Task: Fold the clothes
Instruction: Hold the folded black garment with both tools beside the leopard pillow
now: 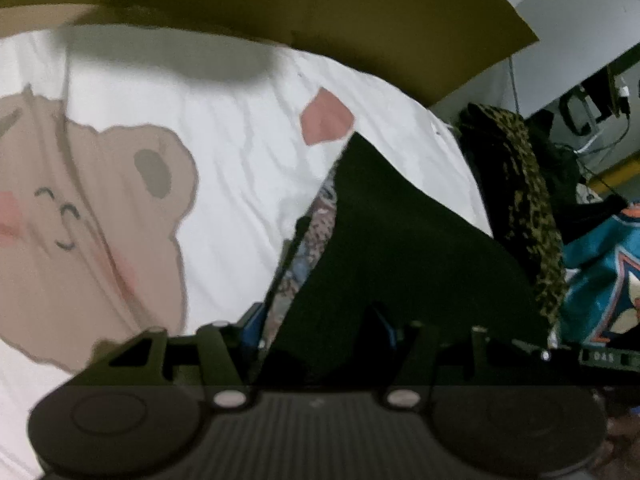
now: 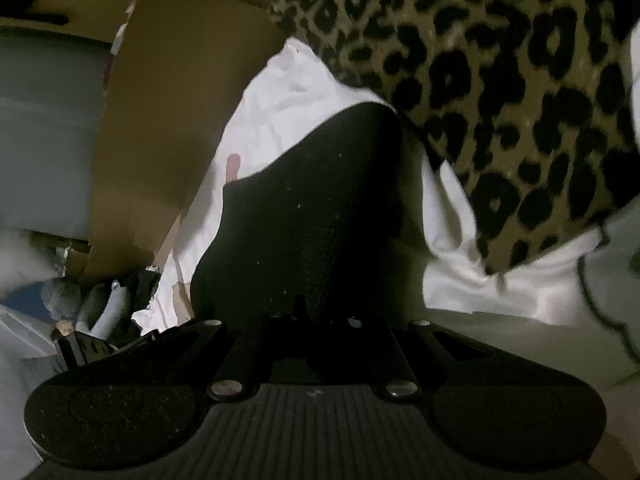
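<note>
In the left wrist view, a white sheet (image 1: 240, 132) printed with a tan cartoon bear (image 1: 100, 220) and a pink patch (image 1: 326, 120) fills the left and middle. An olive-brown cardboard panel (image 1: 360, 12) stands behind it. A black garment (image 1: 400, 240) rises from the left tongs (image 1: 320, 344) up over the sheet; a strip of pale patterned lining (image 1: 316, 236) shows along its left edge. The left tongs are drawn together on this black cloth, though the fingertips are buried in it. To the right lies a leopard-print garment (image 1: 532, 208), then a teal jersey (image 1: 600, 280) at the far right.

In the right wrist view, cardboard (image 2: 172, 120) stands at the left beside the white sheet (image 2: 280, 112). The black garment (image 2: 312, 220), with a ribbed knit texture, rises from the right tongs (image 2: 316, 320), which are closed upon it. The leopard-print garment (image 2: 500, 80) fills the upper right, lying over the sheet and touching the black garment's top edge.
</note>
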